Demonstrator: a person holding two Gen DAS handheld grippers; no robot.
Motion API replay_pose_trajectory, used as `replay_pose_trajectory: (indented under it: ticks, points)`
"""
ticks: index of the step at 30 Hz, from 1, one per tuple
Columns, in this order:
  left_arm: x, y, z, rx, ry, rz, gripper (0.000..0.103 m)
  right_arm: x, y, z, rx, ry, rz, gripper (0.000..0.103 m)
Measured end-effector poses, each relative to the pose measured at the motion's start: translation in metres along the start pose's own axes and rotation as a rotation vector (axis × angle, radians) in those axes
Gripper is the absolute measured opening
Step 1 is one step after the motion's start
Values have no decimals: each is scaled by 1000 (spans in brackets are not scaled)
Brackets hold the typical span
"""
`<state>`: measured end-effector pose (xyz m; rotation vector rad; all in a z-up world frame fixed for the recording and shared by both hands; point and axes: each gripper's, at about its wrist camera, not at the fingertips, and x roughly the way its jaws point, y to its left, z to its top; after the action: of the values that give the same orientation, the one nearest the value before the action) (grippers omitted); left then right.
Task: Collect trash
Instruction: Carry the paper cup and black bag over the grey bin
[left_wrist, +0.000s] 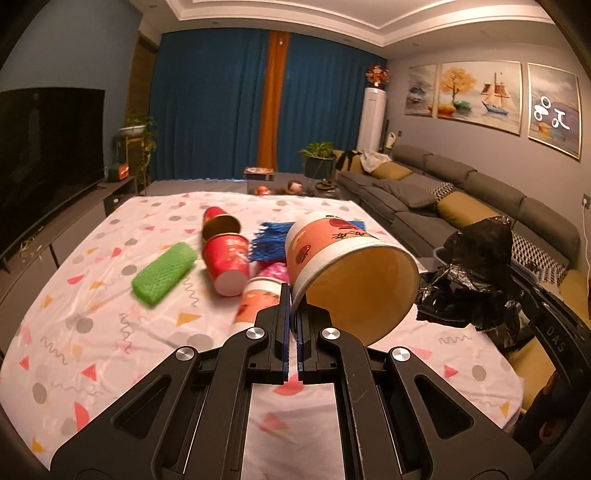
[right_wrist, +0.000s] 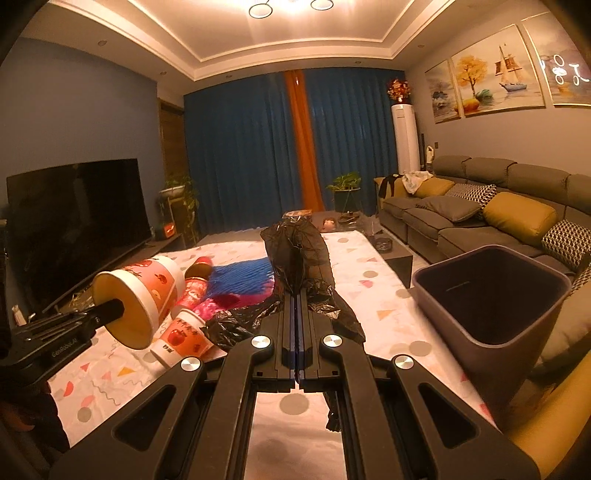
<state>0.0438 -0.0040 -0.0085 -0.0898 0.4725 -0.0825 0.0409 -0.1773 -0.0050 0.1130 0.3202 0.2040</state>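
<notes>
A large paper cup (left_wrist: 343, 273) is held off the table (left_wrist: 110, 332) by the left gripper (left_wrist: 294, 306), whose 2 fingers are pinched on the cup's rim wall, 1 inside and 1 outside. The cup is tipped on its side, its long axis running from the base at upper left to the open mouth at lower right, toward the bag side. A crumpled black bag (right_wrist: 299, 251) is clamped between the closed fingers of the right gripper (right_wrist: 297, 295) and is lifted above the tablecloth. An empty grey bin (right_wrist: 495, 295) is seen to the right of the right gripper, near it and beyond the table's edge, its mouth tilted toward the camera. The bag is therefore the load nearer the bin; the cup lies to the left, well apart from it, with the right gripper between. The coming move is judged to be a carry rightward toward bin or bag. Left on the table are 2 red cups (left_wrist: 225, 258), a small cup (left_wrist: 255, 302), a green net (left_wrist: 164, 273), a blue net (left_wrist: 269, 240) and a pink wad (left_wrist: 275, 271), all ahead of the left gripper.
</notes>
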Motion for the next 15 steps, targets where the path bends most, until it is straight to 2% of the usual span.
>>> replay_pose_trajectory:
  ticks: [15]
  points:
    - [23,-54,13,80,-9,-68,2,-9,-27,7,24,-45,-60,2]
